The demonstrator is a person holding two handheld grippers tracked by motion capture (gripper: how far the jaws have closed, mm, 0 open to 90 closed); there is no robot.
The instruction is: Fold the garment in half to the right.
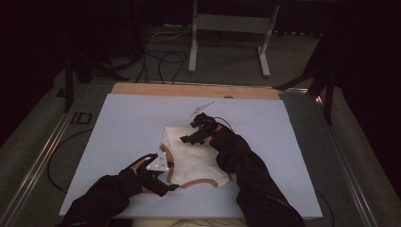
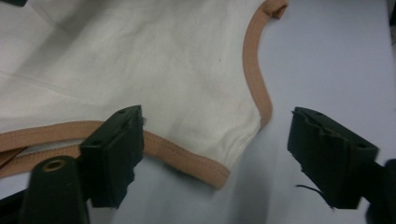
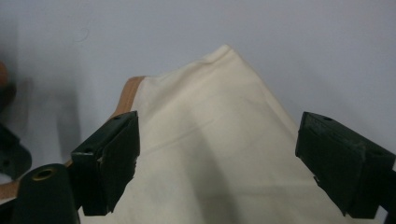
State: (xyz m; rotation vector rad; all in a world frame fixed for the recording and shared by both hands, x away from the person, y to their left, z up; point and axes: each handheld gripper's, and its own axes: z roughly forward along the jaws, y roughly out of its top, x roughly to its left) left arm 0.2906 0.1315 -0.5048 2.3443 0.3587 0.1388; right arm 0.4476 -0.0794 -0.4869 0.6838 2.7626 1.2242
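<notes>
A cream garment (image 1: pixel 198 161) with tan trim lies flat on the pale board (image 1: pixel 137 123), just in front of the person. My left gripper (image 1: pixel 165 182) is at the garment's near-left corner. In the left gripper view it (image 2: pixel 215 116) stands open, its jaws astride the trimmed corner of the cloth (image 2: pixel 140 70), with the tan trim (image 2: pixel 254 70) running between them. My right gripper (image 1: pixel 189 131) hovers over the garment's far-left corner. In the right gripper view it (image 3: pixel 219 121) is open above a pointed cream fold (image 3: pixel 219 140), with nothing pinched.
The board rests on a wooden tabletop (image 1: pixel 189 90) whose strip shows at the far edge. Beyond the table, white stand legs (image 1: pixel 194 47) and loose cables (image 1: pixel 161 61) lie on the floor. A black cable (image 1: pixel 56 161) curls off the table's left side.
</notes>
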